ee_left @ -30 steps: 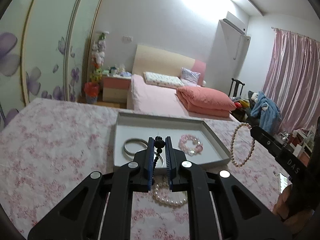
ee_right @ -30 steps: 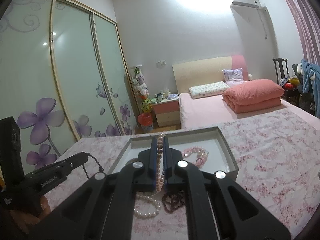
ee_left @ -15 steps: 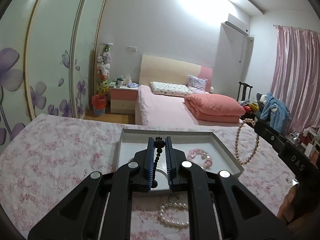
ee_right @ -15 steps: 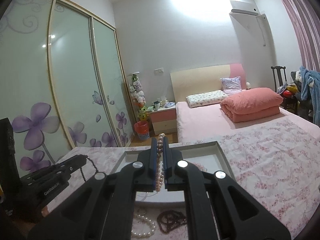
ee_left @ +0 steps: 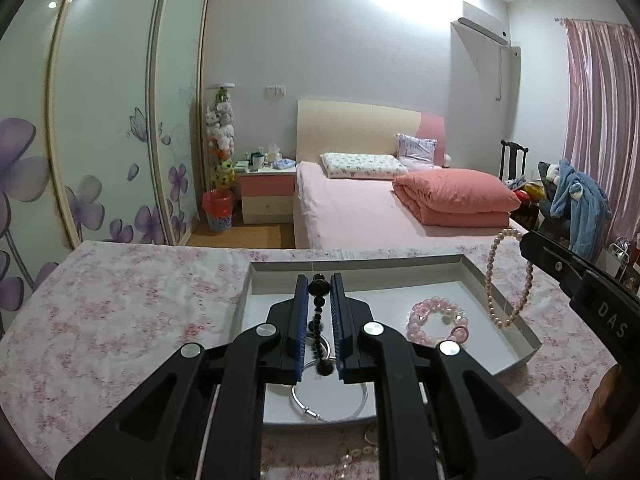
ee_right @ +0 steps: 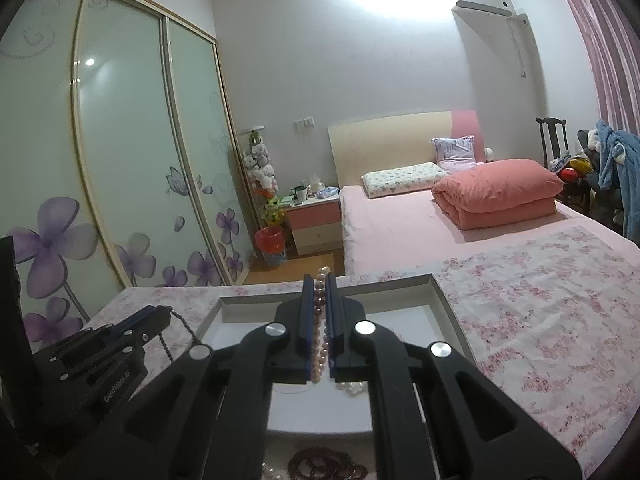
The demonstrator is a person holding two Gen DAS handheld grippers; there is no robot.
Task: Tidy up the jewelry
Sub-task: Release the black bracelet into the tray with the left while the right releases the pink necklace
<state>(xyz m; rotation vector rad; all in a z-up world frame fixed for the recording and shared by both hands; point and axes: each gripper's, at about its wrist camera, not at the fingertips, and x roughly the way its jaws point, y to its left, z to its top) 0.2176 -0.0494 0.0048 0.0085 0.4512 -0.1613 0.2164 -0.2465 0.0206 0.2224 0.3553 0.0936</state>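
Observation:
My left gripper [ee_left: 319,282] is shut on a black bead necklace [ee_left: 319,312] that hangs over the near part of the grey tray [ee_left: 360,266]. In the tray lie a pink bead bracelet [ee_left: 436,318] and a silver bangle [ee_left: 320,408]. My right gripper [ee_right: 320,280] is shut on a pale pink pearl necklace [ee_right: 319,344], held above the same tray [ee_right: 444,304]. In the left wrist view that pearl loop [ee_left: 506,276] dangles over the tray's right wall from the right gripper's tip. The left gripper's body [ee_right: 104,352] with its black strand shows at the lower left of the right wrist view.
The tray rests on a pink floral cloth [ee_left: 120,300]. A dark red bead strand [ee_right: 320,466] and white pearls [ee_left: 356,456] lie on the cloth in front of the tray. Beyond stand a bed [ee_left: 360,208], a wardrobe and a nightstand.
Both grippers have moved forward over the tray, each keeping its necklace. The tray now fills more of both views, and the loose pearls on the cloth have slid toward the bottom edge.

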